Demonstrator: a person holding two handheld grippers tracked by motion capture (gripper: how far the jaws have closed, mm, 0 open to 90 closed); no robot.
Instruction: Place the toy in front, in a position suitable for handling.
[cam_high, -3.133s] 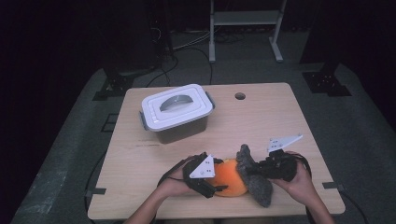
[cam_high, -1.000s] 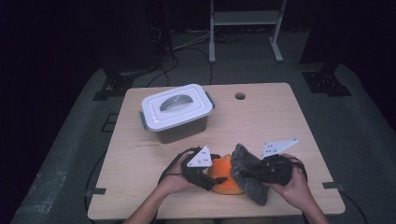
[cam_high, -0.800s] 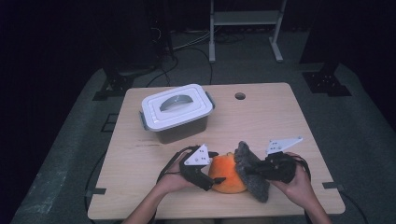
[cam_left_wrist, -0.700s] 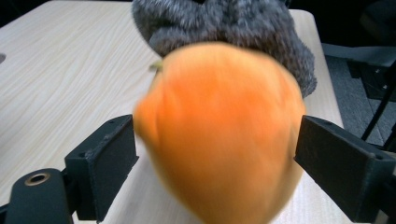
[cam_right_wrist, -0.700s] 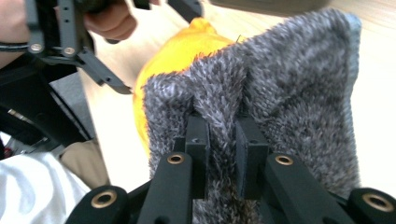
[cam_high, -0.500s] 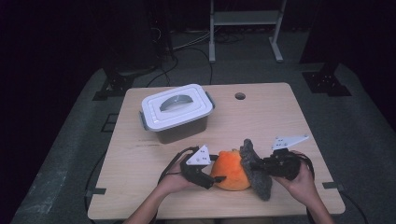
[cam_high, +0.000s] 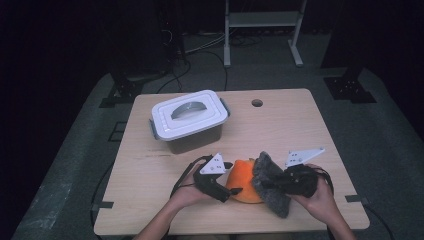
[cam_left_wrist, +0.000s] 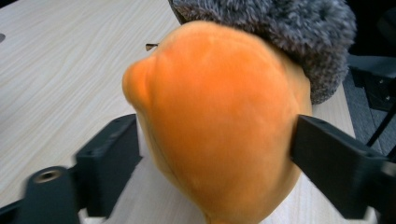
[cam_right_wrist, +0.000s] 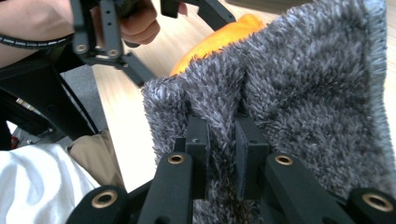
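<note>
Your left gripper (cam_high: 234, 181) has its jaws spread wide on either side of the orange plush (cam_high: 244, 179); they have just been opening, and in the left gripper view the black jaws flank the plush (cam_left_wrist: 219, 126) and look to touch its flanks lightly at most, not squeezing it. Your right gripper (cam_high: 265, 184) is pressed together on a fold of the grey fuzzy cloth (cam_high: 270, 186); the right gripper view shows its jaws pinching a ridge of the pile (cam_right_wrist: 280, 93).

The plush sits on the table (cam_high: 150, 175) near the front edge, between your two hands, with the cloth draped against its right side and partly over its top. Holding the cloth by a pinched fold lets you lift or pull it without dragging the plush, while the wide left jaws look placed to steady or take the plush. Judging from this, you are separating the two, or wrapping one in the other; which, I cannot tell.

The white lidded box (cam_high: 190, 120) stands closed, well apart toward the back left.
</note>
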